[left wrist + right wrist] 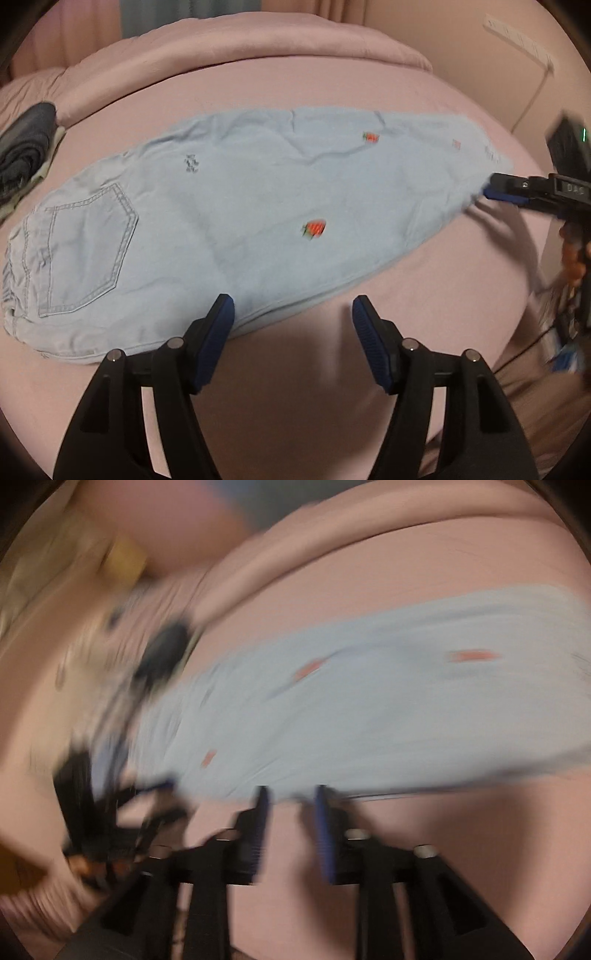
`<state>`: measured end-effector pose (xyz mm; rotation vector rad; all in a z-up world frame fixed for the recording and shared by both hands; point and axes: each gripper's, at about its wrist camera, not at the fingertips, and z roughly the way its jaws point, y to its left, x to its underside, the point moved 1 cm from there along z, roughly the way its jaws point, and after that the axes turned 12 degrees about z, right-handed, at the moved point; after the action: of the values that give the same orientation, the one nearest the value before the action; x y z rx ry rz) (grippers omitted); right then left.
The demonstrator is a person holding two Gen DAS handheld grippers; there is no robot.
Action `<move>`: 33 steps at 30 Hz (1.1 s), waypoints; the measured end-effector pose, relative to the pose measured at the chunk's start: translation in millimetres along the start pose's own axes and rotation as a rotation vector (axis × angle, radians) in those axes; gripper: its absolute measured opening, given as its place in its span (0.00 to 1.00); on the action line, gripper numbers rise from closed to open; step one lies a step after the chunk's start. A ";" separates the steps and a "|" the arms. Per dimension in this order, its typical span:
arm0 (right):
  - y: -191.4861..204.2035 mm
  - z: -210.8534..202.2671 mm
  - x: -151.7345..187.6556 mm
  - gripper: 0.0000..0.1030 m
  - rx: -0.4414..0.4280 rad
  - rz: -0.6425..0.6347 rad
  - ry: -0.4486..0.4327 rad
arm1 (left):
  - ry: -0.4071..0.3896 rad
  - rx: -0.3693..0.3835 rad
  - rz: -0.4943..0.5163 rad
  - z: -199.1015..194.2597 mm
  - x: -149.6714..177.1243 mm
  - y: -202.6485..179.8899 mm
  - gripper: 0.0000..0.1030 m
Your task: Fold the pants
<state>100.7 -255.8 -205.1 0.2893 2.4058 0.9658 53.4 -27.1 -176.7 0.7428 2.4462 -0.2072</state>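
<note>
Pale blue denim pants [229, 221] lie flat across a pink bed sheet [295, 387], folded lengthwise so one leg rests on the other, with the waist and a stitched back pocket [86, 251] at the left of the left wrist view and the leg cuffs running off to the right. Small red strawberry motifs [314, 229] dot the fabric. The left gripper [292, 325] hovers at the near edge of the pants around mid-leg, its blue-padded jaws spread wide and holding nothing; the left pad overlaps the fabric edge while the right pad sits over bare sheet. At the far right of that view the right gripper [496, 188] reaches the cuff end of the pants, its blue tips right at the hem; whether it pinches the cloth cannot be told from there. The right wrist view is heavily blurred, yet it shows that gripper's pads [325, 834] with a clear gap between them, just at the near edge of the pants. A dark folded garment [26, 147] sits on the bed beyond the waist, and a rolled pink duvet [240, 62] lies along the far side.
</note>
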 end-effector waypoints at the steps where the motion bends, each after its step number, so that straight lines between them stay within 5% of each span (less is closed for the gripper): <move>1: -17.4 -13.0 -3.3 0.42 -0.002 0.073 -0.057 | -0.024 0.027 -0.030 -2.3 -7.2 -2.0 0.65; 6: -109.2 -78.1 -10.5 0.52 0.019 0.438 -0.320 | -0.084 0.135 -0.085 11.3 -48.9 -19.8 0.74; 10: -143.9 -81.3 -4.4 0.54 -0.024 0.592 -0.354 | -0.077 0.247 -0.109 41.6 -88.0 -47.7 0.74; 18: -133.4 -56.5 -42.1 0.53 0.037 0.521 -0.410 | -0.064 0.456 -0.153 75.1 -145.2 -97.1 0.74; 20: -132.7 -54.4 -50.3 0.37 0.048 0.488 -0.413 | -0.018 0.498 -0.219 95.7 -149.9 -98.4 0.73; 21: -130.9 -49.0 -55.5 0.15 0.051 0.477 -0.407 | 0.032 0.498 -0.253 108.7 -147.8 -97.2 0.70; 22: -133.9 -48.1 -55.7 0.11 0.045 0.484 -0.391 | 0.080 0.501 -0.290 120.5 -142.9 -94.4 0.68; 30: -156.5 -68.7 -53.7 0.08 0.036 0.528 -0.349 | 0.047 0.607 -0.434 120.4 -134.7 -70.9 0.67; 33: -119.9 -88.3 -58.1 0.08 0.046 0.388 -0.415 | 0.001 0.660 -0.573 113.0 -126.2 -53.0 0.73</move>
<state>101.0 -415.5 -211.8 0.9053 2.0258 0.9033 164.4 -163.7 -199.9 0.2557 2.5343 -1.2699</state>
